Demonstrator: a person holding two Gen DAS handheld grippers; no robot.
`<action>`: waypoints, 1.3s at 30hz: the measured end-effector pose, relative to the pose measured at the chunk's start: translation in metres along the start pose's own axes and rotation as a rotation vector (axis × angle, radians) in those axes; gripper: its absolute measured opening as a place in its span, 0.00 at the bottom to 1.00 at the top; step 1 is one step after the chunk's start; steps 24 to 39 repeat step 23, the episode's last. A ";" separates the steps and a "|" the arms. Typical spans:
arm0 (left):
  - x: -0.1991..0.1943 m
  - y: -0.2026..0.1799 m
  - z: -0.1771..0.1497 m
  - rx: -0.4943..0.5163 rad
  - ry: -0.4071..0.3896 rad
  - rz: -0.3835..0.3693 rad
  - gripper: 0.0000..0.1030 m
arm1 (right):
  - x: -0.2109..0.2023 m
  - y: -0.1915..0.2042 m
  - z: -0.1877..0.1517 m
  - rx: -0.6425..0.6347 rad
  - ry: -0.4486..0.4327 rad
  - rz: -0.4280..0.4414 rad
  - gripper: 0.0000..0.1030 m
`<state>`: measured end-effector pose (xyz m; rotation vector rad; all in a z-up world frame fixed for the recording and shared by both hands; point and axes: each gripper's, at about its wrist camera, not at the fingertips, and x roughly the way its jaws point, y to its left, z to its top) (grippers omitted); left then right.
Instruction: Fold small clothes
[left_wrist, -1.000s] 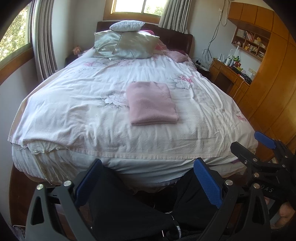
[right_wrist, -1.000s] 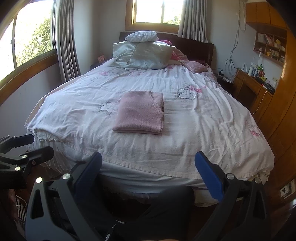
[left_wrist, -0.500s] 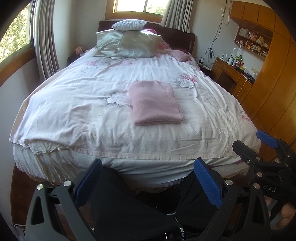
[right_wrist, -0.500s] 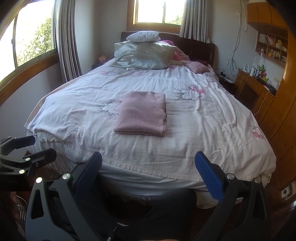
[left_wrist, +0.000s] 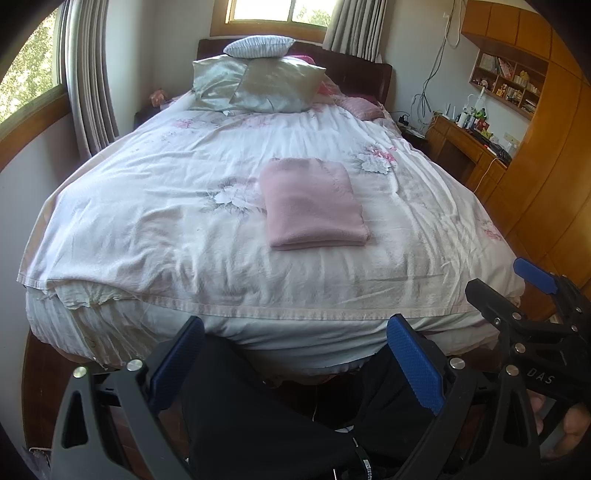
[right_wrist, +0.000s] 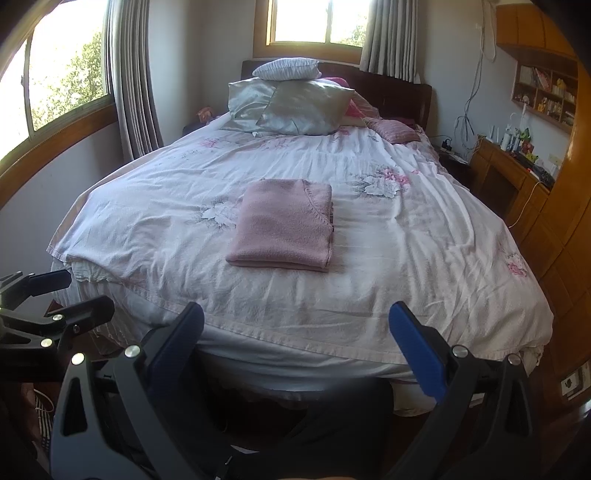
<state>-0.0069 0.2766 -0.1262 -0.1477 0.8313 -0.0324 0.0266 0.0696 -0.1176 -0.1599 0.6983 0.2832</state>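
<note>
Both grippers, left (left_wrist: 295, 365) & right (right_wrist: 295, 354), jaws spread wide w/ nothing, are backing off the bed (right_wrist: 406, 266) (pink sweater (right_wrist: 284, 225) looking folded, done)

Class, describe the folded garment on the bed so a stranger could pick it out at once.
Start at the big bed under its white floral cover, pillows stacked at the headboard. Near the middle of the cover lies the pink knitted garment, folded into a neat rectangle. It is the only plain pink, thick, squared-off item there, apart from everything else.
</note>
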 end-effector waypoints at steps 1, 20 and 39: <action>0.000 0.000 0.000 0.000 0.000 -0.001 0.96 | -0.001 0.000 0.000 0.001 0.000 -0.001 0.97; 0.008 0.007 0.004 0.004 0.003 -0.001 0.96 | 0.003 0.001 -0.002 0.001 -0.006 0.011 0.97; 0.009 0.008 0.005 0.004 0.004 -0.002 0.96 | 0.001 0.001 -0.003 0.005 -0.008 0.011 0.97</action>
